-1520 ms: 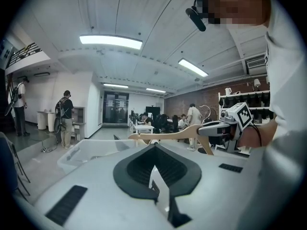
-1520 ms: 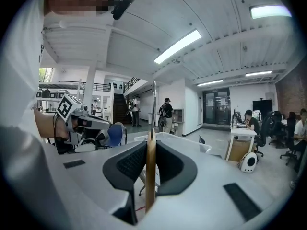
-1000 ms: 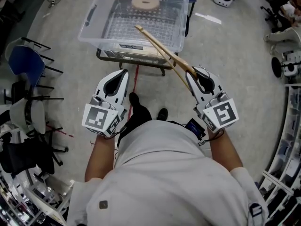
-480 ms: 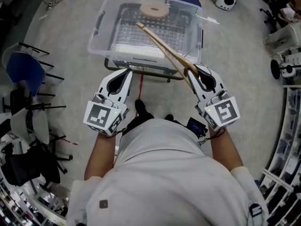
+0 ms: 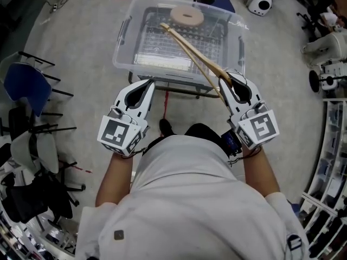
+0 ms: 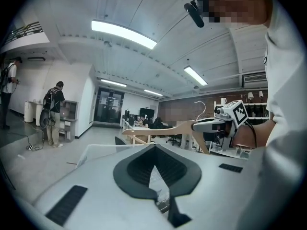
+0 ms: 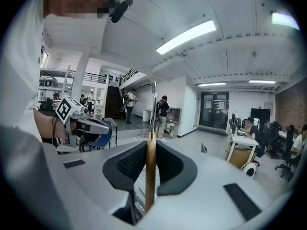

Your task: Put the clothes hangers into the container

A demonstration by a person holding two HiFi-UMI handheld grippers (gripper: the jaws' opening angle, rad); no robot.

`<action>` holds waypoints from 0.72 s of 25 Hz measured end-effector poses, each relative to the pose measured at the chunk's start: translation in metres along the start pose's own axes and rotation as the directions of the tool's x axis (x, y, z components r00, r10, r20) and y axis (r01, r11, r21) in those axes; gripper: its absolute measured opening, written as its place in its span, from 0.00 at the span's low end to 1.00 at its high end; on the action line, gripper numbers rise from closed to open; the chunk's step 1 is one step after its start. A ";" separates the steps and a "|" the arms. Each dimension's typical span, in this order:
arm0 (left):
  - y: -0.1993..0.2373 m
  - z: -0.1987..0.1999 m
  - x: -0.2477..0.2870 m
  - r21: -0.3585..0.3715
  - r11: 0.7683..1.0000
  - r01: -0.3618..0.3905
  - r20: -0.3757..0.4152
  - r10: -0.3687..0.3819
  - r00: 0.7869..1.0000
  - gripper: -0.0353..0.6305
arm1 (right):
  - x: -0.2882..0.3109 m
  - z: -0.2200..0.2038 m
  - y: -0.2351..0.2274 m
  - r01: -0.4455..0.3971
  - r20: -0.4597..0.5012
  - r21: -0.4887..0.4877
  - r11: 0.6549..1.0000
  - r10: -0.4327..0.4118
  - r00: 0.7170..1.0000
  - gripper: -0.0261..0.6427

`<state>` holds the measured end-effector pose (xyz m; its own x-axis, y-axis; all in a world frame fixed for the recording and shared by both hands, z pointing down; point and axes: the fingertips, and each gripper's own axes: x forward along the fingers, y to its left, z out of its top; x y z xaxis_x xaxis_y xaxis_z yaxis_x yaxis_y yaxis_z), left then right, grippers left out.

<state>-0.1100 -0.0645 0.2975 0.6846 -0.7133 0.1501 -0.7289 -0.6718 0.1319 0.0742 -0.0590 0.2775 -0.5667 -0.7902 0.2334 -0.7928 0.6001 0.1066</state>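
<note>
Since the earlier frame both claws have drawn closer to the container [image 5: 123, 53], which now lies just ahead of them. The right claw [image 5: 229, 81] is clamped on the wooden clothes hanger [image 5: 190, 47] near its hook. One arm of the hanger reaches past the container's near rim and over its interior. The left claw [image 5: 146, 84], closed on nothing, sits just short of that rim. By this reading the carry is nearly complete, and lowering and release remain.

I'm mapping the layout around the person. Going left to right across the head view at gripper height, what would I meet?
Blue chair → left gripper → right gripper → shelving at the right edge.
</note>
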 end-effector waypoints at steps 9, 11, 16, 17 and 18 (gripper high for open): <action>0.024 0.001 0.018 0.004 1.000 -0.007 -0.002 0.007 1.000 0.08 | 0.043 -0.002 -0.013 -0.050 0.009 0.029 0.998 0.049 0.999 0.14; 0.030 0.002 0.020 0.000 1.000 -0.026 -0.005 0.026 1.000 0.08 | 0.053 -0.003 -0.017 -0.066 0.008 0.028 0.997 0.066 0.998 0.14; 0.053 -0.002 0.033 -0.017 0.997 -0.076 -0.021 0.076 0.997 0.08 | 0.091 -0.001 -0.035 -0.121 0.001 0.013 0.993 0.121 0.993 0.14; 0.060 -0.003 0.037 -0.024 0.996 -0.088 -0.023 0.088 0.996 0.08 | 0.101 -0.001 -0.038 -0.135 -0.004 0.009 0.991 0.135 0.991 0.14; 0.067 -0.003 0.041 -0.031 0.994 -0.101 -0.025 0.100 0.995 0.08 | 0.112 -0.002 -0.042 -0.150 -0.009 0.006 0.989 0.150 0.989 0.13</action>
<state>-0.1306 -0.1384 0.3156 0.6081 -0.7717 0.1866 -0.7939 -0.5902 0.1464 0.0445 -0.1722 0.3008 -0.6769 -0.6903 0.2557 -0.7003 0.7108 0.0650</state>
